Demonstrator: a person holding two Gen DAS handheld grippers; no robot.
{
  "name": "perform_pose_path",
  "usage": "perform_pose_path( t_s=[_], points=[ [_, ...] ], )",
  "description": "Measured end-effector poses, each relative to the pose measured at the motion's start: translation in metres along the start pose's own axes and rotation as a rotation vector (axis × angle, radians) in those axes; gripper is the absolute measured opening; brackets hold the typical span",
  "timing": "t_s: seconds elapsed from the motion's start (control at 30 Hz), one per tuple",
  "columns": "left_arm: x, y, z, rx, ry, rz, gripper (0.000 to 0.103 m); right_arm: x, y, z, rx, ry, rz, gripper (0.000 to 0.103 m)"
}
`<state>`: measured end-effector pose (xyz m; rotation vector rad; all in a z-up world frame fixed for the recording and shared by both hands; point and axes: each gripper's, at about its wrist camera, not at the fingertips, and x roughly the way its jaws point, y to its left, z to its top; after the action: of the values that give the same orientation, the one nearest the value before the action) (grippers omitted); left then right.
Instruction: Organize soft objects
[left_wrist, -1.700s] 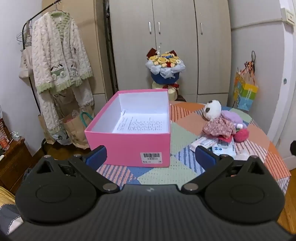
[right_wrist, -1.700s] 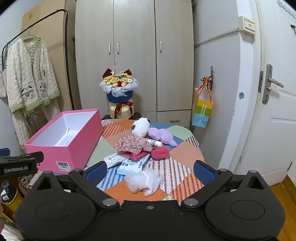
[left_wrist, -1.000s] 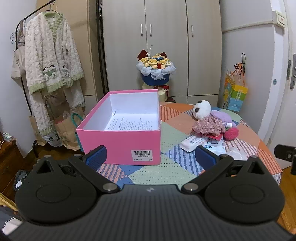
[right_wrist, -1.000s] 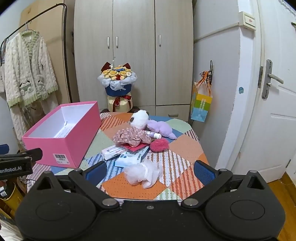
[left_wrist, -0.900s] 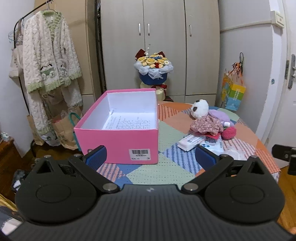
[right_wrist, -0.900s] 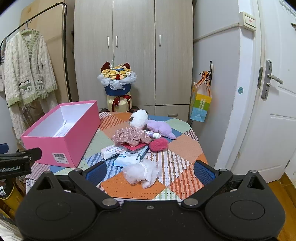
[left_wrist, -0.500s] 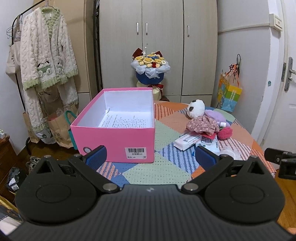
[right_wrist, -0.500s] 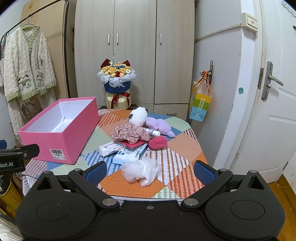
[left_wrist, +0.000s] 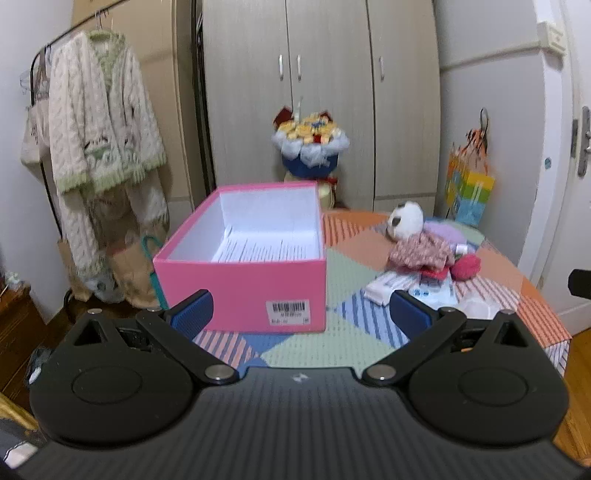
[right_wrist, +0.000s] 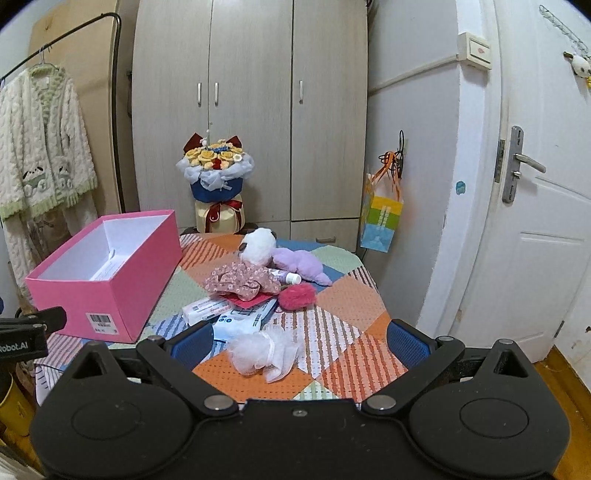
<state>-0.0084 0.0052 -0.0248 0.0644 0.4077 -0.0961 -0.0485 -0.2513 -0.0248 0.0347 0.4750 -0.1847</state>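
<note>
An open pink box (left_wrist: 243, 273) (right_wrist: 107, 280) stands on the left of the patchwork table (right_wrist: 343, 310); only a printed sheet lies in it. Right of it lie a panda plush (right_wrist: 258, 245) (left_wrist: 406, 221), a purple plush (right_wrist: 301, 264), a floral fabric piece (right_wrist: 242, 280) (left_wrist: 421, 251), a red pompom (right_wrist: 297, 295) (left_wrist: 466, 266) and a white mesh puff (right_wrist: 264, 354). My left gripper (left_wrist: 301, 314) is open and empty, just before the box. My right gripper (right_wrist: 300, 338) is open and empty, above the near table edge by the mesh puff.
A white tube box (right_wrist: 208, 308), a blue-white packet (right_wrist: 245, 319) and a small tube (right_wrist: 284, 275) lie among the soft things. A flower bouquet (right_wrist: 216, 177) stands behind the table. Wardrobe behind, door (right_wrist: 535, 221) at right, clothes rack (left_wrist: 103, 155) at left.
Both grippers have drifted a little back from the table and then closer again; the left view is slightly blurred from motion. Nothing on the table has moved. Both stay open.
</note>
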Motion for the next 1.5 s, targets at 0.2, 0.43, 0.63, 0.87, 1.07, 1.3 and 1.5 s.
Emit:
perform_pose_path(
  t_s=[0.2,0.43,0.63,0.87,1.07,1.3,1.5],
  points=[
    [-0.006,-0.001,-0.008,-0.009,-0.048,-0.031,0.103,-0.006,-0.002,-0.005,0.007,-0.05,0.018,0.102],
    [0.0,-0.002,-0.014,-0.01,-0.031,-0.033,0.103,-0.007,0.004,-0.012,-0.044,-0.092,-0.012,0.102],
    [0.007,0.0,-0.014,-0.023,-0.006,-0.033,0.103,-0.005,0.006,-0.014,-0.071,-0.096,-0.012,0.102],
    [0.008,-0.002,-0.016,-0.016,0.003,-0.044,0.103,-0.004,0.007,-0.015,-0.076,-0.097,0.0,0.102],
    [0.007,-0.002,-0.015,-0.016,0.004,-0.047,0.103,-0.005,0.008,-0.016,-0.086,-0.101,0.006,0.103],
    [0.011,-0.005,-0.012,-0.01,0.02,-0.054,0.103,-0.005,0.007,-0.015,-0.087,-0.07,0.077,0.103],
    [0.014,-0.016,0.003,0.027,-0.046,-0.089,0.103,0.0,0.006,-0.012,-0.117,-0.091,0.153,0.103]
  ],
)
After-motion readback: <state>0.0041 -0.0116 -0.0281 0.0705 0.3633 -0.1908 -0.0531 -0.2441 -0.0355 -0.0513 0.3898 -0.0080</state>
